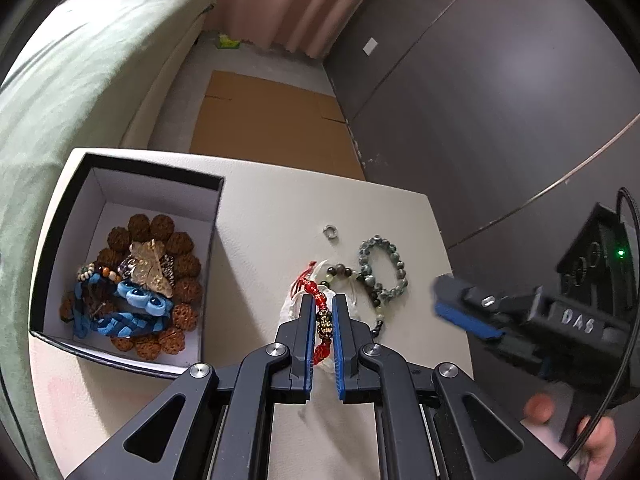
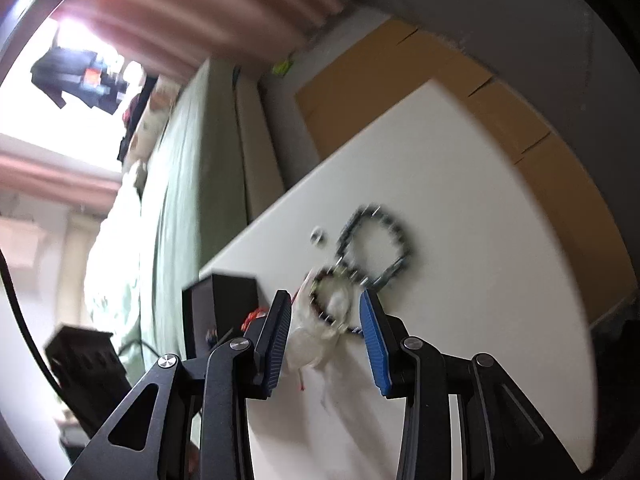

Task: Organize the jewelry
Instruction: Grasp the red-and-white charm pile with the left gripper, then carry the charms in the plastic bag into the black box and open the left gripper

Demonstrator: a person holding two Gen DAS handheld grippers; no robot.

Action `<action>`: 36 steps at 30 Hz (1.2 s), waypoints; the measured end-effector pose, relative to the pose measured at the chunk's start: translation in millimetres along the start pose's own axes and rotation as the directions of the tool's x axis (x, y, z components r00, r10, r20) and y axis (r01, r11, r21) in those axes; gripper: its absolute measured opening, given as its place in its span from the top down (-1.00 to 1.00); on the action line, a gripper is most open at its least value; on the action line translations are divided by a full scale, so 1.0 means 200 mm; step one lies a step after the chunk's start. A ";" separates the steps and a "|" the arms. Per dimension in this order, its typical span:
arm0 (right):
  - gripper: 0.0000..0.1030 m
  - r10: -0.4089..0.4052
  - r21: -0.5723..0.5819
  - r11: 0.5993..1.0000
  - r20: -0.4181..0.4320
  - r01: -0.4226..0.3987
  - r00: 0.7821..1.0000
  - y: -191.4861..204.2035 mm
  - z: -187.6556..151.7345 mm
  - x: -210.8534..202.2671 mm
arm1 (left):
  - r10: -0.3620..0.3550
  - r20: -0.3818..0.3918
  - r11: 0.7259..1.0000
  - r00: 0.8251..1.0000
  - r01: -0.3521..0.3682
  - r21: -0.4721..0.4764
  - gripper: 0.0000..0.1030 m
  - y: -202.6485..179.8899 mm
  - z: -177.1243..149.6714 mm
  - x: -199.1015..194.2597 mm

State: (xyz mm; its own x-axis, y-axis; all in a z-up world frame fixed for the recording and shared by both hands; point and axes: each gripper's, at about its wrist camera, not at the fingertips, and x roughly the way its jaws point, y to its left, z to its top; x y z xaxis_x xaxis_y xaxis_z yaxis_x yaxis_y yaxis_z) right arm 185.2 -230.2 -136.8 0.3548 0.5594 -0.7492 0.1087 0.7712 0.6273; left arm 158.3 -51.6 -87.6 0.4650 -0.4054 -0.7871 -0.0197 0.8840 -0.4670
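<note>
Worktop (image 1: 280,200): off-white, matte, rectangular. Bed (image 1: 80,80) with pale green cover runs along its left side, cream base below. Floor (image 1: 192,80) grey; flattened brown cardboard (image 1: 272,128) lies on it beyond the worktop's far edge. Pink pleated curtain (image 1: 280,0) on far wall, small yellow-green item (image 1: 228,42) at its foot. Dark grey panelled wardrobe (image 1: 480,100) on right. Right wrist view blurred: bright window light (image 2: 40,120) at upper left.

My left view is sharp and softly lit. My right view is smeared and blurry, with white glare from a window (image 2: 52,128). Edges bend round.
</note>
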 end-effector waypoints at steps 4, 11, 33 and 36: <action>0.28 0.040 0.007 0.999 -0.085 -0.040 0.996 0.03 -0.05 0.15 | -0.031 -0.006 0.999 1.000 0.030 -0.038 0.85 0.07 0.00 -0.02; 0.28 0.123 0.071 0.991 -0.157 -0.113 0.980 0.02 -0.11 0.29 | -0.057 0.004 0.996 0.998 0.057 -0.075 0.85 0.14 0.01 -0.06; 0.93 0.368 0.106 0.923 0.028 -0.369 0.929 0.02 -0.03 0.07 | -0.138 0.080 0.977 0.987 0.149 -0.152 0.85 0.24 0.05 -0.21; 0.93 0.410 0.081 0.907 0.045 -0.412 0.911 0.06 -0.03 0.03 | -0.149 0.103 0.975 0.983 0.164 -0.151 0.85 0.25 0.05 -0.26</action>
State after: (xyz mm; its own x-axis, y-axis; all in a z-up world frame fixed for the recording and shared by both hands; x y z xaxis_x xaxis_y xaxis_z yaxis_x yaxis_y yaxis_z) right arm 183.1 -216.9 -135.1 0.4092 0.8122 -0.4157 0.0272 0.4445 0.8954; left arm 142.1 15.3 -65.9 0.5512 -0.5066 -0.6630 -0.0770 0.7604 -0.6449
